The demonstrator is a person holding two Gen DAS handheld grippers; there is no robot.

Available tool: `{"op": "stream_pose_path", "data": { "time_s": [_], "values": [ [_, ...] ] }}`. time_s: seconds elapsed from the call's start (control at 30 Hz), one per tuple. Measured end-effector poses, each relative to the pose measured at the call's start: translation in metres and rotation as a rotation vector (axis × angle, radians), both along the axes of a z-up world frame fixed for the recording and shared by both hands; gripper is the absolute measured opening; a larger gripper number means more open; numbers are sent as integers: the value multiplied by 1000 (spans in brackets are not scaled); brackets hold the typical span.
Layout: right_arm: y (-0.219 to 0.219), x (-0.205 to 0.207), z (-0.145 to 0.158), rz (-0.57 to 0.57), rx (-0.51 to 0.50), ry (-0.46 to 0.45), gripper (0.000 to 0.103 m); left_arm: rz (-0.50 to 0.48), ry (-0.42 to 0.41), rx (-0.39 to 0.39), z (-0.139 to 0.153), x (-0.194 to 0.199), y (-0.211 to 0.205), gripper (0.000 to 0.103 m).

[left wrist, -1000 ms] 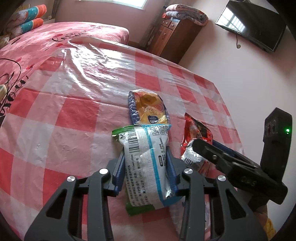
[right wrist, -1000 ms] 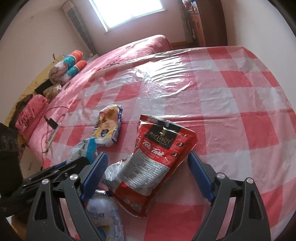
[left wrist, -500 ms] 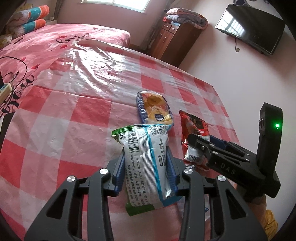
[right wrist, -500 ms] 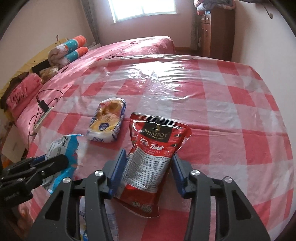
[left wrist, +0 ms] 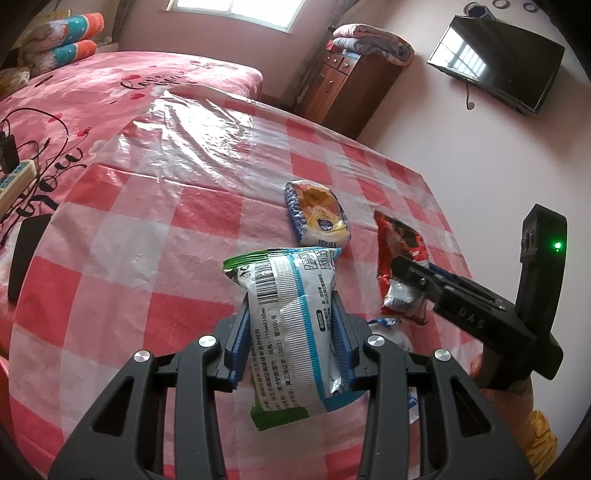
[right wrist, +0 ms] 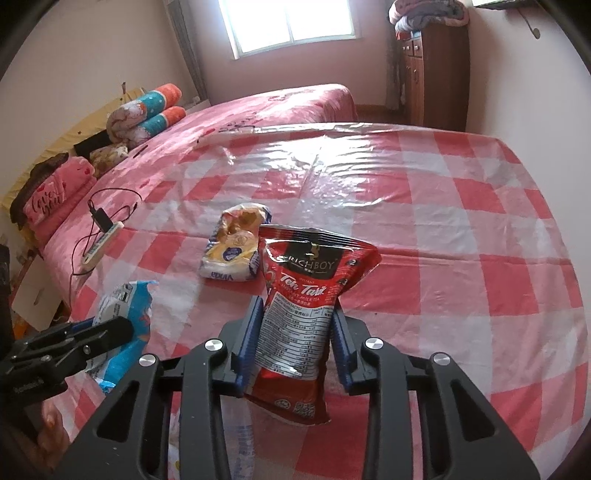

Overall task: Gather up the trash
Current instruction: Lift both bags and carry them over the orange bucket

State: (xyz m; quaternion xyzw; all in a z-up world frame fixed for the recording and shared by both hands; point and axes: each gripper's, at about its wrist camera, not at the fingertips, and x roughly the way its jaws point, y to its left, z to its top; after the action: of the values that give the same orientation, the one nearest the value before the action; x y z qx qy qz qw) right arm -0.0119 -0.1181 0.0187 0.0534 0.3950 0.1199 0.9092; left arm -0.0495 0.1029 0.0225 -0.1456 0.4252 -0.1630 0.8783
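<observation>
The left gripper [left wrist: 290, 339] has its blue-padded fingers pressed against both sides of a white, blue and green plastic packet with a barcode [left wrist: 291, 321], which stands up between them above the red-and-white checked plastic tablecloth [left wrist: 155, 229]; the packet's lower end hangs in front of the gripper body, and the cloth directly beneath cannot be seen. The right gripper [right wrist: 293, 339] is likewise clamped on a red foil "Teh Tarik" milk tea pouch [right wrist: 306, 295], its fingers squeezing the pouch's narrow lower half. A yellow bread wrapper with blue edges [right wrist: 234, 247] lies flat on the cloth just beyond both held packets, partly covered by the pouch's top corner in the right wrist view. A clear plastic wrapper [right wrist: 236, 439] below the right gripper is mostly hidden by the gripper frame and too blurred to read. The left wrist view alone shows the wall-mounted black television [left wrist: 498, 62] and the folded blanket on a brown wooden cabinet [left wrist: 354, 92]. The right wrist view alone shows the window [right wrist: 291, 22], the rolled orange and teal bolsters [right wrist: 147, 114] and the white power strip with black cable [right wrist: 103, 240] on the pink bed.
</observation>
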Motion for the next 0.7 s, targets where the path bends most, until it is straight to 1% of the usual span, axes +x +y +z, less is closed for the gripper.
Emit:
{"op": "stream_pose_path", "data": {
  "time_s": [0.37, 0.57, 0.7],
  "values": [
    [0, -22, 25, -7, 12, -62, 36, 21, -22, -11, 6, -22, 18, 41],
    [10, -34, 32, 21, 18, -65, 35, 37, -25, -10, 6, -34, 29, 40],
    [20, -40, 32, 51, 35, -49, 35, 54, -24, -8, 5, -41, 39, 40]
  ]
}}
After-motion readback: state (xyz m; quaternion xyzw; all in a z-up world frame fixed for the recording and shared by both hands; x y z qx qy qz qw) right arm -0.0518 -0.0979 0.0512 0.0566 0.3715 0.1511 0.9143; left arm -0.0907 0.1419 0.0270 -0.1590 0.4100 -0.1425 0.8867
